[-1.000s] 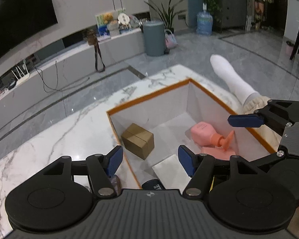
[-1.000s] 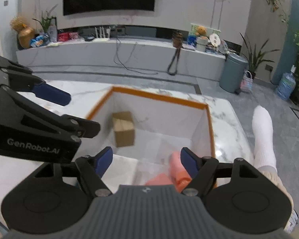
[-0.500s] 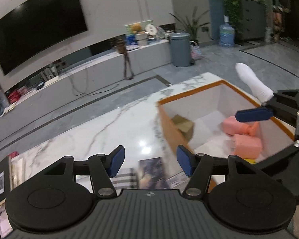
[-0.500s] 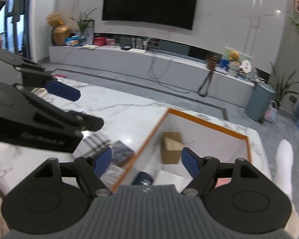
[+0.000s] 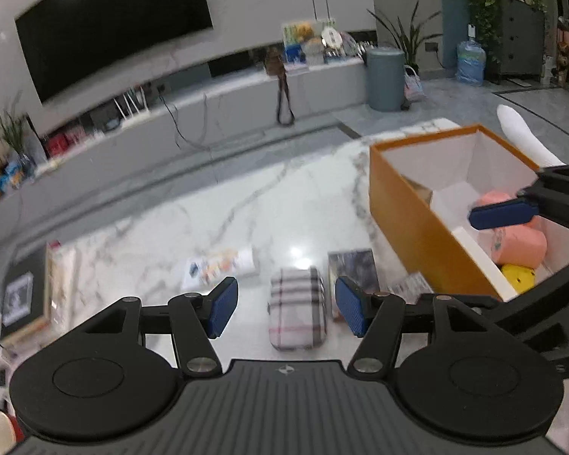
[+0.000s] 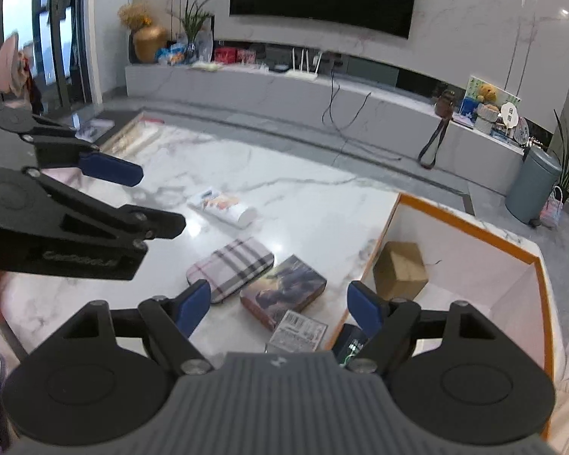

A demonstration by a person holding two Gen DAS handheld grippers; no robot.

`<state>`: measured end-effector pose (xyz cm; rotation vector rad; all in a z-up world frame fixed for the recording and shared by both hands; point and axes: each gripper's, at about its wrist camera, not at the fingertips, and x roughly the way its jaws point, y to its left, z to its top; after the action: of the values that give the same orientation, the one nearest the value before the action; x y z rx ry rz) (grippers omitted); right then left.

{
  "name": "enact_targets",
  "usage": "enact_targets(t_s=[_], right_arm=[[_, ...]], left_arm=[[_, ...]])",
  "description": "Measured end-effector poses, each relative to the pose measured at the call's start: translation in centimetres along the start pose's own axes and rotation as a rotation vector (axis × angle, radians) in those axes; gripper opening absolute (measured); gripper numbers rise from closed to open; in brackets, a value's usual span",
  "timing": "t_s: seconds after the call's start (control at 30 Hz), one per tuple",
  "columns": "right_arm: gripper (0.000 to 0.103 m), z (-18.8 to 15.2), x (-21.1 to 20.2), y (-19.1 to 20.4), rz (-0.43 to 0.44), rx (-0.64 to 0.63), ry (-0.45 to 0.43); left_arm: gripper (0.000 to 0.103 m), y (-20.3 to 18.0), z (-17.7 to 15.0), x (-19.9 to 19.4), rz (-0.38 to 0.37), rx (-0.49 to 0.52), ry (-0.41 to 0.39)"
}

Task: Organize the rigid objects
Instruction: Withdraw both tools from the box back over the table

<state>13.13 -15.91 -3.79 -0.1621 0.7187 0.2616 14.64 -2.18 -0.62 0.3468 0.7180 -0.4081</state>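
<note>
Marble table (image 5: 292, 204) — plaid case (image 5: 297, 313), orange box (image 5: 417, 223).

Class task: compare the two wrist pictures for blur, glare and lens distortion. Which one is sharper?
Left wrist view: motion-smeared, the TV wall streaked, a ceiling-light glare spot on the marble table beyond the plaid case. Right wrist view: sharper, the plaid case and book crisp; fisheye bends the orange box rim.
</note>
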Motion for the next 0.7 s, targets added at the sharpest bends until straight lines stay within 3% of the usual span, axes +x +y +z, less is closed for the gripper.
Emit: enact_targets(t_s=[0.23, 0.4, 0.7], right_arm=[[0.075, -0.4, 2.9, 1.5, 0.014, -0.057, 0.1], [0.06, -0.8, 5.1, 1.9, 0.029, -0.094, 0.188], [0.06, -0.1, 8.7, 1.9, 0.04, -0.198, 0.265]], left_arm=[[0.068, 1.5, -1.9, 1.7, -0.057, -0.028, 0.088], [0.068, 2.7, -3.3, 3.2, -0.073, -0.045, 0.12], [0.071, 3.9, -3.6, 6.6, -0.089, -0.063, 0.162]])
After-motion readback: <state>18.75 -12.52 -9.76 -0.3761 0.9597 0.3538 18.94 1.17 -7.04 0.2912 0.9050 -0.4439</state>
